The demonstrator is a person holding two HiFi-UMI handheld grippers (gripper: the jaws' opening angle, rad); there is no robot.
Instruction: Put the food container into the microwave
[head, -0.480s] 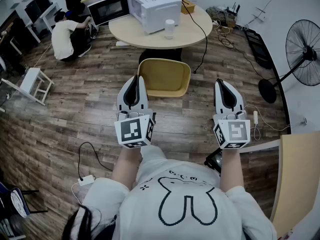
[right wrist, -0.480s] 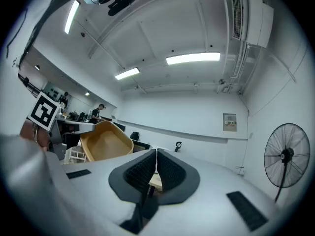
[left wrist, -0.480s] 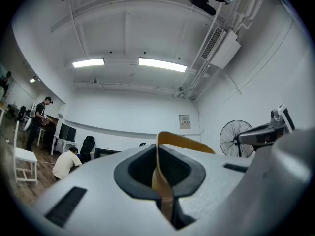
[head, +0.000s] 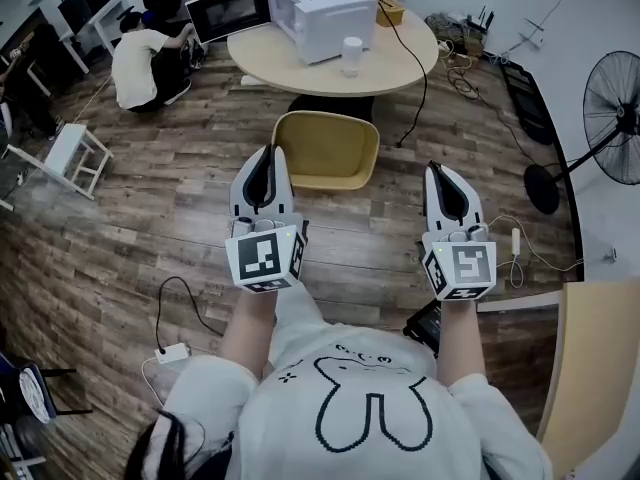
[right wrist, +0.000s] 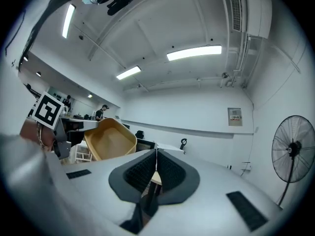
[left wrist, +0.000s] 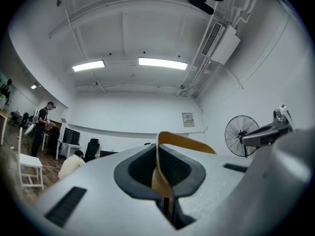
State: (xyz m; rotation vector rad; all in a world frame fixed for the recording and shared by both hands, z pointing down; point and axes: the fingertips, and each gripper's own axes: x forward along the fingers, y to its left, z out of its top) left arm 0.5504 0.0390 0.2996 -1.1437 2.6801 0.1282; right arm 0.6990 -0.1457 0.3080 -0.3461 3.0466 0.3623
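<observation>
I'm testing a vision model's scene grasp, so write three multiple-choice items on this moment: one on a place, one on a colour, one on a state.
1. Where does the white box-shaped microwave stand? A floor; B round pale wooden table; C shelf.
2. What colour is the moulded shell chair? A red; B black; C yellow.
3. The microwave's dark-windowed door is: A open; B shut; C missing.
Key: B, it sits on the tabletop; C, its seat is yellow; A, it is swung out leftward.

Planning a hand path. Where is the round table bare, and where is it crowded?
Bare: the table strip right of the white container, up to the black cable, and the front rim by the yellow chair. Crowded: back left, under the microwave.
</observation>
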